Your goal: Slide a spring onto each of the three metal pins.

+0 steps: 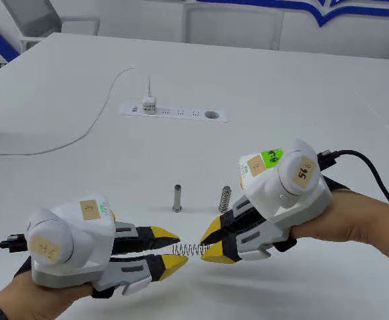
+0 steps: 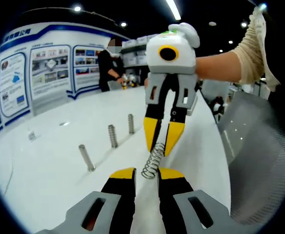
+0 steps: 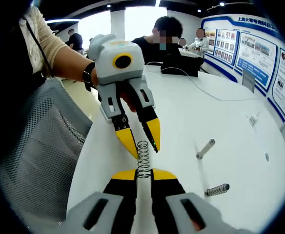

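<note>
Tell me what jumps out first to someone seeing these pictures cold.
First comes the spring, spanning the air between the yellow tips of the left gripper and the right gripper, low in the head view. Just beyond it on the white table stand a bare pin and, to its right, a spring-covered pin.

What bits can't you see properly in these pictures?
- Head view: the right gripper hides one pin.
- Left gripper view: the far pin is too small to tell if it is bare.
- Head view: one end of the spring sits between the jaws of the left gripper. Pinched or loose, it is too small to tell.
</note>
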`<state>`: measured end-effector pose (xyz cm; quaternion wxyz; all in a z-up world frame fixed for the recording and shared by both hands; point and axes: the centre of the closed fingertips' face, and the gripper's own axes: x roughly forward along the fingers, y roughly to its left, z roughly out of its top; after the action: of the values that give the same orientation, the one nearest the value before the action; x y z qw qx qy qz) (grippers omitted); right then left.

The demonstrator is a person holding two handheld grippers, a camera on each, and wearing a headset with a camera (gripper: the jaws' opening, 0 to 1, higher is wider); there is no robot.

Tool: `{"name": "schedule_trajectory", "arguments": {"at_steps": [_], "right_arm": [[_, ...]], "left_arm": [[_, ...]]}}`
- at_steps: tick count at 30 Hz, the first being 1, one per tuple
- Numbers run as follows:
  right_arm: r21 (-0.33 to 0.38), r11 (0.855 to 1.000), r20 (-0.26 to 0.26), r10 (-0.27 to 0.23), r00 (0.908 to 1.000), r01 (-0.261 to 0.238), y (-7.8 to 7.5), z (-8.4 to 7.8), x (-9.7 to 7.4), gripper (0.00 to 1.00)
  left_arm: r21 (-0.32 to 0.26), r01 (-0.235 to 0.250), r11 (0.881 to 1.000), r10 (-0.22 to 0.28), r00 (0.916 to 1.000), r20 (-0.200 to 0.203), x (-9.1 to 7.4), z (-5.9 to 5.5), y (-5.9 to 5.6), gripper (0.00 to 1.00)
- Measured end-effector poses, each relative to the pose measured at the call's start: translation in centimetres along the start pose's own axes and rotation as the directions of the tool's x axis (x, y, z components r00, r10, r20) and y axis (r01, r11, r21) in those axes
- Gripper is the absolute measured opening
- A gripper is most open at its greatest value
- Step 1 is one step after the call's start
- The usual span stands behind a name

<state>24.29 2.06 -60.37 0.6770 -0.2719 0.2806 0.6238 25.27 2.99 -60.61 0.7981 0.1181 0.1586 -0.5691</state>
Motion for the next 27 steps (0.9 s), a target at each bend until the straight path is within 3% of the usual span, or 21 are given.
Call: {"name": "schedule_trajectory", "arguments": {"at_steps": [12, 27], "right_arm": [[-0.013, 1.0, -0.024, 0.019, 0.9995, -0.019, 0.4, -0.3, -0.2, 0.12], [-0.033, 0.999, 0.056, 0.002, 0.9984, 0.0, 0.5, 2.9, -1.5, 0.11]], "left_arm": [[0.021, 0.036, 0.999, -0.036, 0.9992, -0.019, 0.4, -0.1, -1.0, 0.12], [0.019, 0.038, 0.999, -0.038, 0.999, -0.022, 0.4, -0.1, -1.1, 0.12]]}}
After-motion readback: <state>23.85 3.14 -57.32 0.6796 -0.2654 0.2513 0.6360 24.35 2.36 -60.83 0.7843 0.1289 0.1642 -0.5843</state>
